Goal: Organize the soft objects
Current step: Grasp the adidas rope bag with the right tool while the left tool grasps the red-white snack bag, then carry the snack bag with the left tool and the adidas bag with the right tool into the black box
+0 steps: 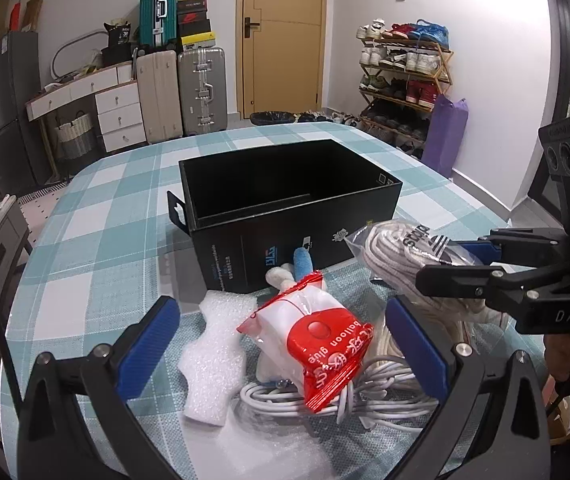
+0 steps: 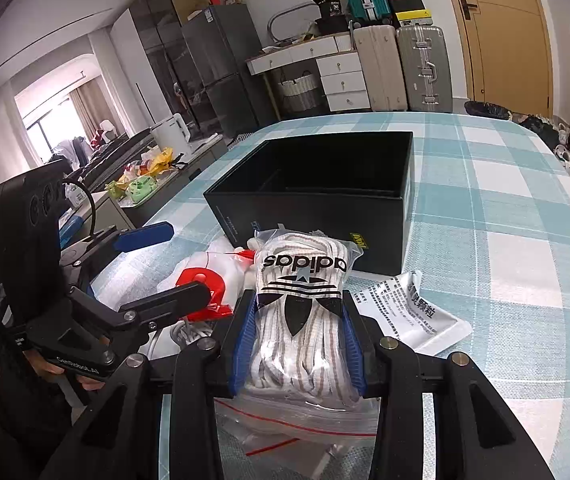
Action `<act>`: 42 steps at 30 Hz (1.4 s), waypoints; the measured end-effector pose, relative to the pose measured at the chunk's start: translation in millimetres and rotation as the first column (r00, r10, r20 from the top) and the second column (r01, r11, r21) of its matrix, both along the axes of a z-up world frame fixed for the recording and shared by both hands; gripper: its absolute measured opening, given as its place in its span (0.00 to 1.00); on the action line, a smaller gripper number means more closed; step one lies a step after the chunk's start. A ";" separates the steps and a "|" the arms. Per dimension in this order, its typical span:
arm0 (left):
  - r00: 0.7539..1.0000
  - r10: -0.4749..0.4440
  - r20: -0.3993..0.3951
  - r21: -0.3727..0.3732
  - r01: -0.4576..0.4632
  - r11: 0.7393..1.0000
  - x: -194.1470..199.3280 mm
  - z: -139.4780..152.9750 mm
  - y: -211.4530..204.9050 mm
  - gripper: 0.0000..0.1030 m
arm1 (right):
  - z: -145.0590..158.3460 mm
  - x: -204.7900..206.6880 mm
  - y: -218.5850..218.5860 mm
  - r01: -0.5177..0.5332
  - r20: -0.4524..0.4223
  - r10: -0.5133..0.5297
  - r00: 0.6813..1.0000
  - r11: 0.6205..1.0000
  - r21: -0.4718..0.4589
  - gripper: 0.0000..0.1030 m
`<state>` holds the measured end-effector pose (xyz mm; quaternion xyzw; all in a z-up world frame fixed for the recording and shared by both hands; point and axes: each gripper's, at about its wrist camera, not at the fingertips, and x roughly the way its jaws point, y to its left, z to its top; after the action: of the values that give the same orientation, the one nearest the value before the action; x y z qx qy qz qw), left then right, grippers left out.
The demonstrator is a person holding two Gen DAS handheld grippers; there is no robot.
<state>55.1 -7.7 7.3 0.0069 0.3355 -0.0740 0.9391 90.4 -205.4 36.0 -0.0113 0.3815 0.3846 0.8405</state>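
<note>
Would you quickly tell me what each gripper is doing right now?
Left gripper: open, fingers either side of the red balloon glue packet, not gripping.
Right gripper: shut on the adidas lace bag.

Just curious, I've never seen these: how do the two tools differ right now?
The right tool is shut on the laces bag; the left tool is open, holding nothing. The right sits beside the black box; the left hangs over the red packet. Both have blue pads.

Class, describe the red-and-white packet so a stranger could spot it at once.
Find the open black box on the checked tablecloth. Just before it lies a clear packet atop white cables, beside white foam; only it has a red "balloon glue" label.
</note>
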 end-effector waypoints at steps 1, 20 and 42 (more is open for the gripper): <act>1.000 -0.001 -0.005 -0.001 0.001 1.000 0.9 0.0 0.0 1.00 | 0.6 0.0 -0.4 0.002 0.002 -0.002 1.000 1.000 0.000 0.38; 0.991 -0.060 -0.120 -0.052 0.054 0.997 12.7 -4.2 -8.1 0.32 | 8.8 -3.7 -4.9 0.013 0.021 -0.013 1.000 1.000 0.003 0.38; 0.981 -0.124 -0.150 -0.077 0.114 0.991 5.8 -10.8 -19.5 0.64 | 14.3 -6.7 -12.0 0.023 0.031 -0.024 0.999 1.000 0.005 0.38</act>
<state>60.9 -27.2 -3.5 -0.0106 0.4034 -0.1418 0.9039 83.7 -217.4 50.2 -0.0108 0.3675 0.3754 0.8508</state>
